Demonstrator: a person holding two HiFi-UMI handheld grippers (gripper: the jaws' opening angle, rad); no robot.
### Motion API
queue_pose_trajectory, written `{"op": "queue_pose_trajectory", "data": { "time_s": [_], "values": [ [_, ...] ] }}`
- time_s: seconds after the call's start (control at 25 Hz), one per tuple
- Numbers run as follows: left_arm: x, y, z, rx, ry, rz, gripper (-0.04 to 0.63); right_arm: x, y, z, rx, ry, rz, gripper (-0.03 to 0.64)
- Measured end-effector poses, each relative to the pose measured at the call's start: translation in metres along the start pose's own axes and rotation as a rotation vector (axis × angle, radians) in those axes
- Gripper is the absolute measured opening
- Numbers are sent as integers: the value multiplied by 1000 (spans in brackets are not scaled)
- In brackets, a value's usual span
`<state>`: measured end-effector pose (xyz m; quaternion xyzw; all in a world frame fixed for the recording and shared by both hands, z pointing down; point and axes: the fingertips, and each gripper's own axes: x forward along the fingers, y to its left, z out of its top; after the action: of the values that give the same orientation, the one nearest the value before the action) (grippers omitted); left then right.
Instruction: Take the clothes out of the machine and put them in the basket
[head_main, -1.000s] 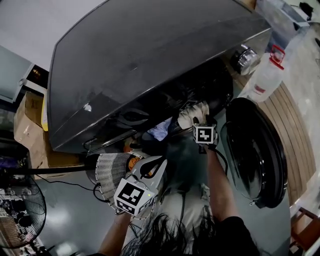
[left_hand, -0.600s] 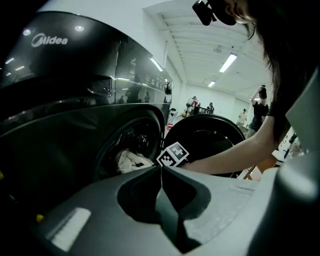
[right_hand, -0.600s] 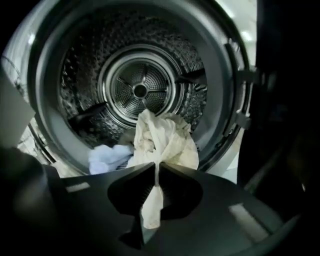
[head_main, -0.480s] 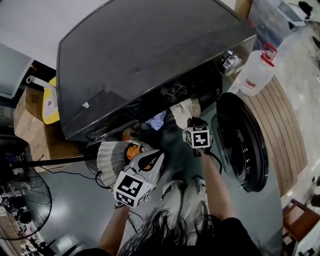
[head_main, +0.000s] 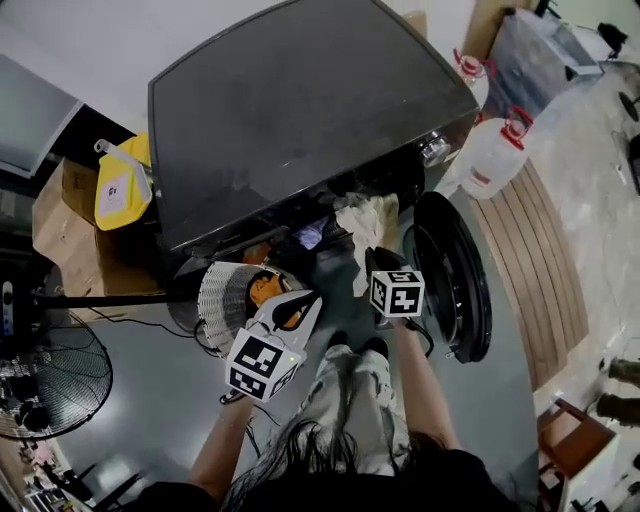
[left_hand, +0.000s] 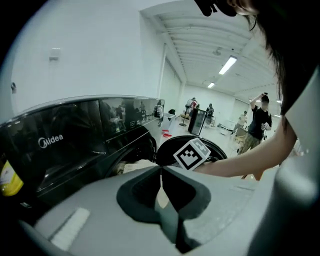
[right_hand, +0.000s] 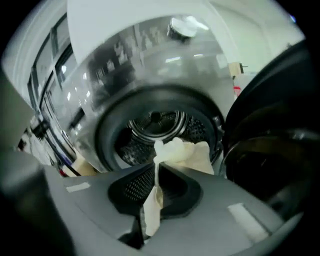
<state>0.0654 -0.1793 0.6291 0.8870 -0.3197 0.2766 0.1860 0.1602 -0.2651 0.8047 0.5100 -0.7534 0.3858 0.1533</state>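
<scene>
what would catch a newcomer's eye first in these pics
The big dark washing machine fills the head view's top, its round door swung open at the right. In front of its mouth the right gripper, jaws just closed, pinches a cream cloth trailing from the drum. The left gripper is shut and empty, near a white basket.

The right gripper (right_hand: 156, 165) has just been closing its jaws on the cream garment (head_main: 366, 218). It has since drawn back from the machine's (head_main: 300, 110) drum mouth toward six o'clock. The cloth now trails out over the door rim, stretched between opening and gripper.
</scene>
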Motion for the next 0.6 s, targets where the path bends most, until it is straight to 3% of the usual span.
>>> {"op": "queue_pose_trajectory", "data": {
  "time_s": [0.2, 0.6],
  "values": [
    [-21, -10, 20, -12, -6, 18, 2, -54, 25, 33, 73, -68, 60, 48],
    [-40, -16, 45, 15, -1, 35, 33, -124, 65, 81, -6, -98, 113, 46]
  ]
}}
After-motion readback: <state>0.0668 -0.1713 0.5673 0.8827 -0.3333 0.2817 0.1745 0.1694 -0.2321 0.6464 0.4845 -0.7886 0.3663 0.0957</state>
